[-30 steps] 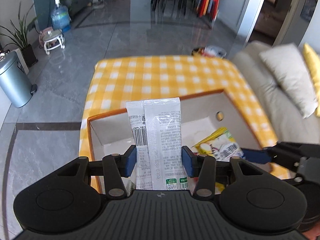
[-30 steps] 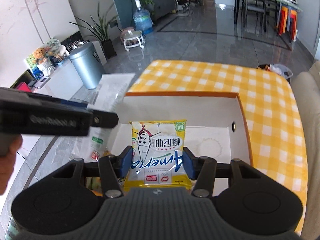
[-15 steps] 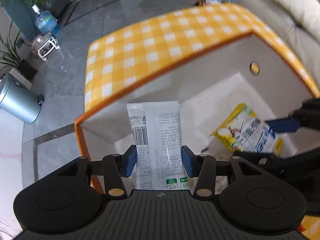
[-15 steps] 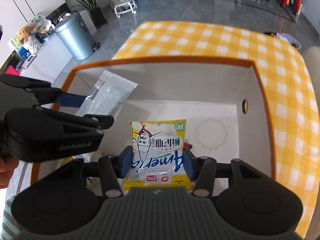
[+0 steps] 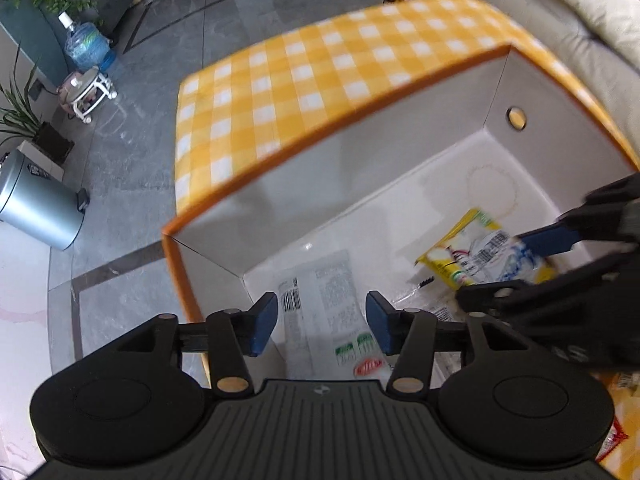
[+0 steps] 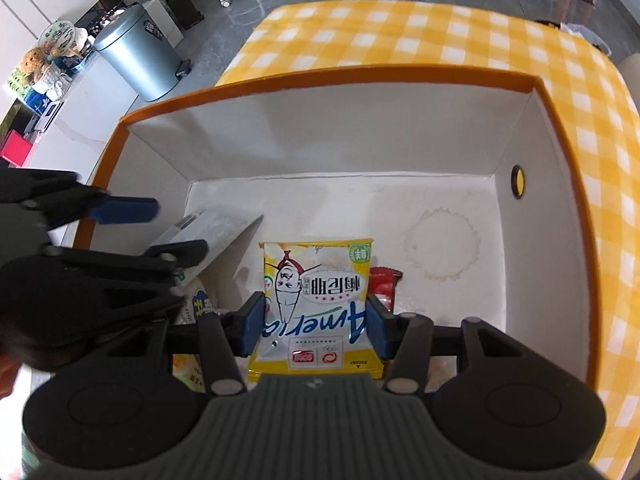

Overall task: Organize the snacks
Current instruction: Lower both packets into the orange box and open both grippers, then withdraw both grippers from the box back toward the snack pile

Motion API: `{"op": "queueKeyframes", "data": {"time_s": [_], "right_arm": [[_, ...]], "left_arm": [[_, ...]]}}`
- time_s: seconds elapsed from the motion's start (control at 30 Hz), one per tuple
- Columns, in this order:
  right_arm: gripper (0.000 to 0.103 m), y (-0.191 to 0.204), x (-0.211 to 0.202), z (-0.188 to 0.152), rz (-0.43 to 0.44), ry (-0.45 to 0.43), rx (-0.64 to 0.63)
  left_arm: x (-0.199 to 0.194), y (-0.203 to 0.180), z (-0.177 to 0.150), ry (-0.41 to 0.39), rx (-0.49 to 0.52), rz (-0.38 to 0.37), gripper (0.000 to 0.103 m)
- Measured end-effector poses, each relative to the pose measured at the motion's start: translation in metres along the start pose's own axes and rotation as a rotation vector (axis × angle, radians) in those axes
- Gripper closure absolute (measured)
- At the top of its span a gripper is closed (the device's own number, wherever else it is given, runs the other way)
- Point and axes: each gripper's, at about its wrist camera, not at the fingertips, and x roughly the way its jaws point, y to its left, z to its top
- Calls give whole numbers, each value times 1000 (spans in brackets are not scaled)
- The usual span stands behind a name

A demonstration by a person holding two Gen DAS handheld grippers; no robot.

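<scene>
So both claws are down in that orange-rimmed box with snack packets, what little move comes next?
Probably the right gripper lets go: it holds the yellow packet low in the box, while the left gripper's jaws are already opening off the white packet.

The right gripper [image 6: 316,322] points down into an orange-rimmed box [image 6: 360,72], its blue pads pressed on both edges of a yellow snack packet [image 6: 316,300]. A red wrapper [image 6: 382,284] lies just beside it at three o'clock. At nine o'clock the left gripper [image 6: 132,236] enters, jaws opening — a white packet [image 6: 212,236] slants between them. A ring stain [image 6: 442,244] marks the floor at two o'clock.
</scene>
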Motion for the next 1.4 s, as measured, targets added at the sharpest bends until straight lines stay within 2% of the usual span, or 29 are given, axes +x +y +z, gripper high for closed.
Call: {"op": "queueKeyframes", "data": {"time_s": [0.07, 0.17, 0.27, 0.47, 0.7, 0.77, 0.83, 0.9, 0.97, 1.17, 1.4], "right_arm": [[53, 0, 5, 3, -2, 10, 12], [53, 4, 13, 6, -22, 31, 23], [53, 11, 21, 6, -31, 56, 21], [52, 29, 34, 5, -73, 93, -35], [50, 32, 28, 3, -116, 105, -76], [43, 33, 20, 3, -115, 95, -93], [32, 32, 8, 4, -121, 77, -116], [31, 33, -7, 1, -131, 49, -137], [25, 33, -24, -2, -124, 26, -151], [23, 38, -85, -31, -77, -80, -187], [19, 53, -155, -87, -41, -229, -235]], "left_arm": [[-10, 8, 0, -31, -23, -37, 35], [-20, 20, -1, -59, -78, -89, 35], [-27, 24, -2, -90, -100, -93, 35], [-33, 26, -4, -95, -108, -125, 34], [-46, 26, -9, -113, -116, -121, 34], [-56, 24, -9, -130, -117, -122, 34], [-69, 22, -10, -156, -115, -122, 33], [-83, 20, -12, -185, -112, -121, 30], [-99, 17, -15, -221, -112, -121, 26], [-146, 5, -32, -328, -157, -140, 23], [-191, -9, -68, -432, -221, -153, 20]]}}
